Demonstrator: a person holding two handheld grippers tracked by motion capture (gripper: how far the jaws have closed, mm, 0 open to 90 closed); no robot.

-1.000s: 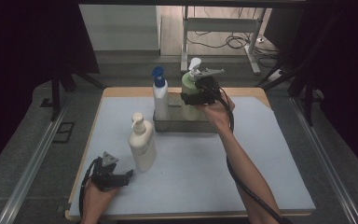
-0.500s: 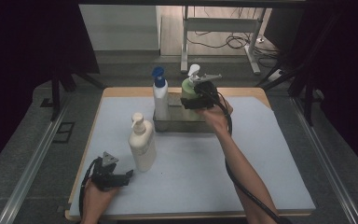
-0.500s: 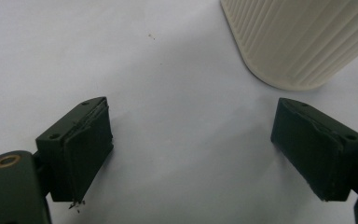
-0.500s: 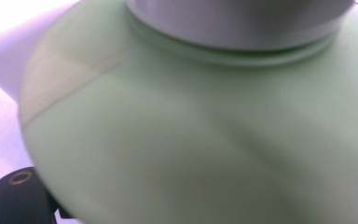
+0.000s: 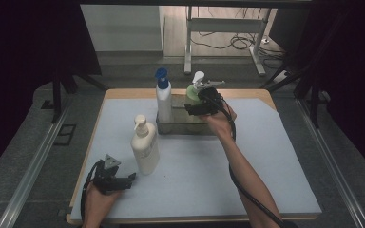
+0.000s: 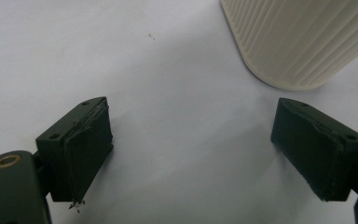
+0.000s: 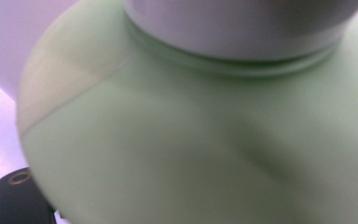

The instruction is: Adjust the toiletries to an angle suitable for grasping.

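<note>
green bottle [image 7: 205,154]: smooth plastic, slight sheen
cream bottle [image 6: 303,37]: matt plastic, finely ribbed
mat [image 5: 266,156]: smooth, matt
jaw pads: matt black

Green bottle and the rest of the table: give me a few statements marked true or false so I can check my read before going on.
1. The right gripper is at the green bottle, which sits in the clear tray. True.
2. The cream bottle stands inside the tray. False: it stands on the white mat, in front of the tray.
3. The left gripper has its jaws apart with nothing between them. True.
4. The blue-capped bottle lies on its side. False: it stands upright in the tray, left of the green bottle.
5. The left gripper grips the cream bottle. False: the bottle stands just beyond its open jaws.
</note>
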